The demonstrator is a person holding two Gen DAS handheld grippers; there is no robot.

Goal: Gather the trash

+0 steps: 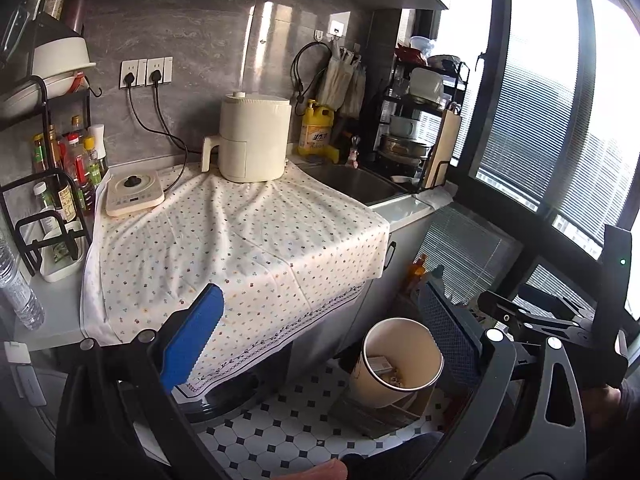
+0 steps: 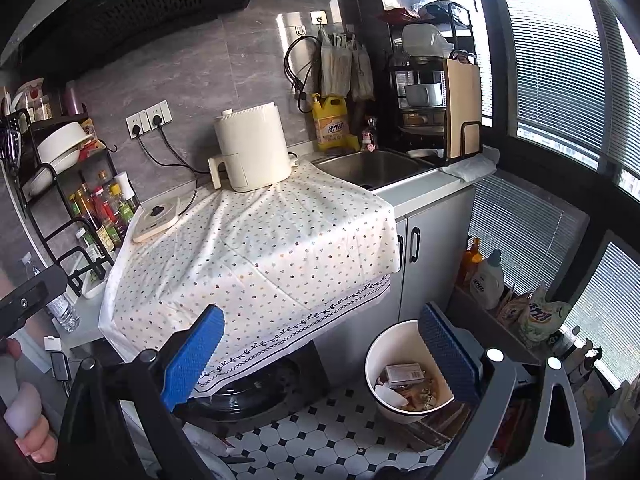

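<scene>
Basically both blue-padded grippers, left gripper (image 1: 320,344) and right gripper (image 2: 324,356), hover wide-jawed and empty over the dotted white tablecloth (image 2: 256,248), which looks cleared, since trash sits in the white round paper bin (image 2: 404,376) on the floor.

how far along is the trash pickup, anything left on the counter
It looks mostly done. The white bin on the floor already holds a small box and scraps, and no loose trash shows on the dotted cloth over the counter. Nothing is in hand: the left gripper and right gripper are both open and empty. What may be left is the water bottle at the counter's left edge, if it counts as trash.
</scene>
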